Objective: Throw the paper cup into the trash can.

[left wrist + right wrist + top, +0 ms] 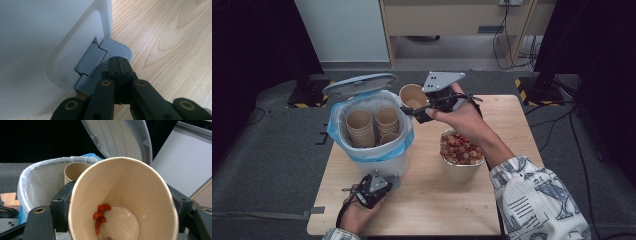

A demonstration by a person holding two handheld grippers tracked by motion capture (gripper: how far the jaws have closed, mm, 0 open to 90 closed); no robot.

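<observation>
My right tongs (pixel 419 111) gripped a paper cup (pixel 413 96) by its sides, at about one o'clock off the white bin (pixel 384 157), whose lid (pixel 359 84) stood raised. The right gripper view showed red bits (pixel 100 213) stuck inside that cup, which the high view could not. My left tongs (pixel 120 65), jaws pressed together, rested on the grey pedal (pixel 117 48) at the bin's six o'clock on the counter (pixel 507 115). I could read no writing anywhere.

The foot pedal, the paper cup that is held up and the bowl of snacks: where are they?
foot pedal (pixel 117 48), left gripper view, its ribbed grey top.
paper cup (pixel 140 192), right gripper view, its inner wall.
bowl of snacks (pixel 460 170), high view, its outer wall.
</observation>
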